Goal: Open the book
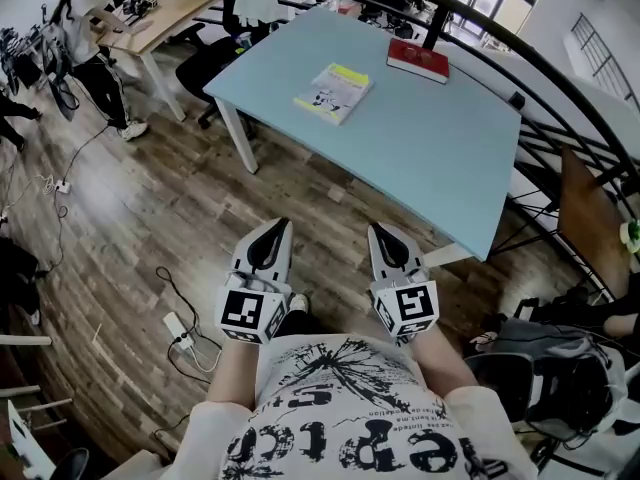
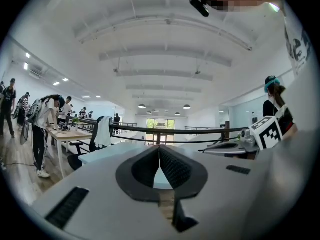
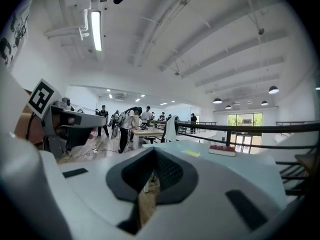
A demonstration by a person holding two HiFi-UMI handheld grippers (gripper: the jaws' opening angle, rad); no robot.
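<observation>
A closed book with a white and yellow cover (image 1: 334, 92) lies on the light blue table (image 1: 440, 148), near its left side. A red book (image 1: 418, 60) lies closed at the far edge. Both grippers hang over the wooden floor, well short of the table, close to the person's body. The left gripper (image 1: 282, 224) is shut and holds nothing, and the right gripper (image 1: 378, 229) is shut and empty as well. In the right gripper view the shut jaws (image 3: 153, 149) point toward the table, with the red book (image 3: 222, 150) and the yellow-covered book (image 3: 190, 153) ahead. The left gripper's jaws (image 2: 159, 148) meet at their tips.
A black railing (image 1: 560, 78) curves behind the table. People stand at a wooden desk (image 1: 165, 13) at the far left, with an office chair (image 1: 215, 58) by the table's corner. Cables and a power strip (image 1: 180, 330) lie on the floor at left. Bags (image 1: 560, 378) sit at right.
</observation>
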